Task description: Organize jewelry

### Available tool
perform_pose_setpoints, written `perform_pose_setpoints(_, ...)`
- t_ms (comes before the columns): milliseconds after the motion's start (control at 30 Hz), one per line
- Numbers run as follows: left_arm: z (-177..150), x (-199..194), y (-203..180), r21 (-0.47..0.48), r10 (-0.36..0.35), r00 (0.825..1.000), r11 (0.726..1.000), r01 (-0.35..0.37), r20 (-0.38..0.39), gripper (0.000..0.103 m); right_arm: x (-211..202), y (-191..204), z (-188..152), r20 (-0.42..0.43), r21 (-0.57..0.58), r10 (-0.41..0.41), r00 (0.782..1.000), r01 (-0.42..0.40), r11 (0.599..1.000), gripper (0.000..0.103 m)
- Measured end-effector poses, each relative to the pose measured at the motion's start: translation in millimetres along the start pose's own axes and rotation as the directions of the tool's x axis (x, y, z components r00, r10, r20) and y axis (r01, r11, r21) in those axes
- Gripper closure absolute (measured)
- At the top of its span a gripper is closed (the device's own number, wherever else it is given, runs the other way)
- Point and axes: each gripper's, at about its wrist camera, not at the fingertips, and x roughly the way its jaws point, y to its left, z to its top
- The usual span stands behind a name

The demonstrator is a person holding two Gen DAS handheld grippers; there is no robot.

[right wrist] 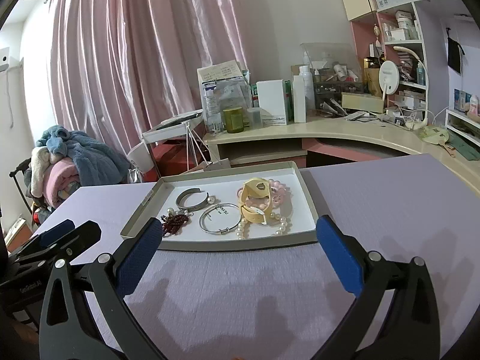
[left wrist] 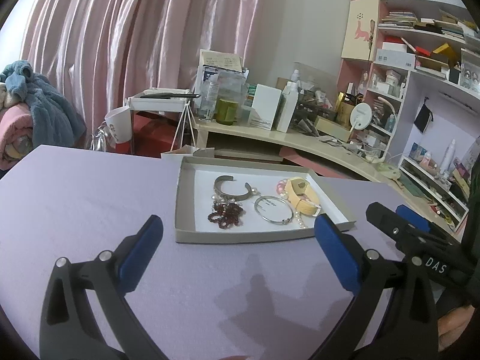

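Observation:
A shallow grey tray (left wrist: 186,198) (right wrist: 306,192) with a white floor lies on the lilac table. In it lie a silver cuff (left wrist: 231,189) (right wrist: 192,199), a dark red bead bracelet (left wrist: 226,214) (right wrist: 177,222), a thin silver bangle (left wrist: 274,210) (right wrist: 220,217), a yellow strap band (left wrist: 301,195) (right wrist: 255,201), pink beads (right wrist: 280,190) and white pearls (right wrist: 258,225). My left gripper (left wrist: 238,228) is open and empty, just short of the tray's near edge. My right gripper (right wrist: 237,231) is open and empty at the tray's near edge; it also shows in the left wrist view (left wrist: 390,214).
A cream desk (right wrist: 330,132) crowded with bottles, boxes and a round mirror (right wrist: 388,76) stands behind the table. Pink shelves (left wrist: 420,69) stand at the right. A heap of blankets (right wrist: 69,162) sits at the left, before pink curtains (right wrist: 135,45).

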Motion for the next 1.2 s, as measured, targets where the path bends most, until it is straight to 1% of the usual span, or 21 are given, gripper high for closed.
perform_pose_setpoints(267, 0.0, 0.8, -4.0, 0.006, -0.029, 1.0, 1.0, 0.029, -0.01, 0.002, -1.6, -1.2, 0.1, 0.002, 0.004, -0.001, 1.0, 0.001, 1.0, 0.001)
perform_pose_setpoints(467, -0.2, -0.8, -3.2, 0.006, -0.022, 1.0, 1.0, 0.022, -0.007, 0.002, -2.8, -2.2, 1.3, 0.005, 0.01, 0.01, 1.0, -0.01, 1.0, 0.001)
perform_pose_setpoints(633, 0.3, -0.4, -3.0, 0.007, -0.021, 1.0, 1.0, 0.021, -0.008, 0.002, -1.8, -4.5, 2.5, 0.001, 0.037, 0.036, 0.999, -0.036, 0.999, 0.001)
perform_pose_setpoints(1200, 1.4, 2.9, 1.3, 0.005, -0.001, 1.0, 1.0, 0.001, -0.014, 0.002, 0.3, -1.4, 1.2, -0.001, 0.036, 0.042, 0.999, -0.042, 0.998, 0.001)
